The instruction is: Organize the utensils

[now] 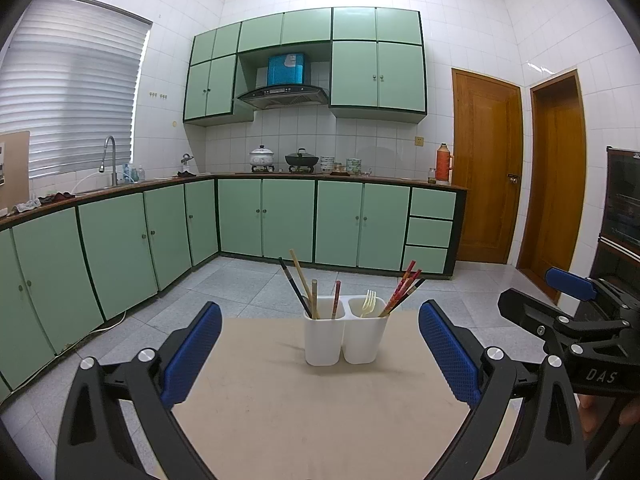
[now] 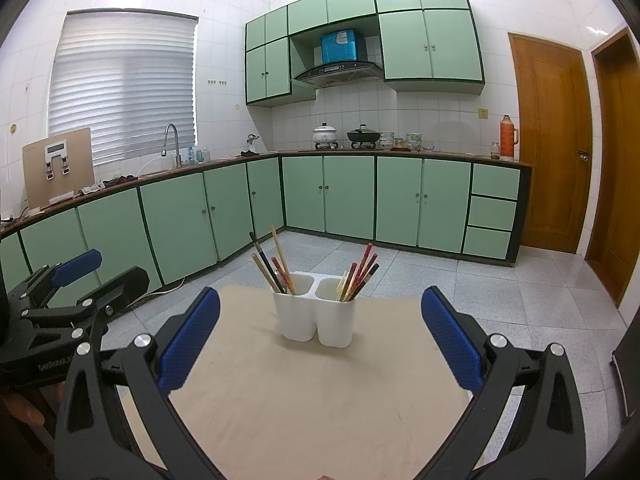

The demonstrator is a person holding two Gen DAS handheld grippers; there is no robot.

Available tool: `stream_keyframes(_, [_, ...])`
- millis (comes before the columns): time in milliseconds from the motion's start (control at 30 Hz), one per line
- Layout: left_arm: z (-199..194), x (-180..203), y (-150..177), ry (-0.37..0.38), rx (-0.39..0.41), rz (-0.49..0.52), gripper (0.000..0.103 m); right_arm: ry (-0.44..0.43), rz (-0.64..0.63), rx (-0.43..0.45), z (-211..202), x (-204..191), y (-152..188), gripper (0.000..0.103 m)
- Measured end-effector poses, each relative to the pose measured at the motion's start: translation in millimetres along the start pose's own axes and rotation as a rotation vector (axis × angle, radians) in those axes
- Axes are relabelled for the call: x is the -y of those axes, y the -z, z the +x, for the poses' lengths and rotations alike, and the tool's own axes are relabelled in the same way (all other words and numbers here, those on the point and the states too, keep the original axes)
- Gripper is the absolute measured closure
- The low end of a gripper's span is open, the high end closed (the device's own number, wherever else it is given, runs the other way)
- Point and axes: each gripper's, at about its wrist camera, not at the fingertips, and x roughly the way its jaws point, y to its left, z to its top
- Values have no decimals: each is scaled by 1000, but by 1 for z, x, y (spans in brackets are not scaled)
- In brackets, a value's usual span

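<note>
A white two-compartment utensil holder (image 1: 345,334) (image 2: 316,317) stands at the far middle of a beige table (image 1: 304,412) (image 2: 316,396). Its left cup holds several chopsticks (image 1: 298,286) (image 2: 276,266). Its right cup holds a pale fork (image 1: 369,303) and several red and dark chopsticks (image 1: 405,288) (image 2: 360,276). My left gripper (image 1: 320,354) is open and empty, short of the holder. My right gripper (image 2: 320,344) is open and empty, also short of it. Each shows at the edge of the other's view, the right gripper (image 1: 568,300) and the left gripper (image 2: 76,276).
Green kitchen cabinets (image 1: 264,220) run along the left and back walls with a sink faucet (image 1: 109,158), pots on the stove (image 1: 280,158) and an orange thermos (image 1: 443,163). Two wooden doors (image 1: 486,168) stand at the right. A grey tiled floor (image 2: 520,292) surrounds the table.
</note>
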Motion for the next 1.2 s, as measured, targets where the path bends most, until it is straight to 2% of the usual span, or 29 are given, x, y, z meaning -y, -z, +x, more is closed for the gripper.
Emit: stream_keyframes(1200, [-1, -3, 0, 1, -2, 0, 6, 0, -1, -1, 0, -1, 0, 5])
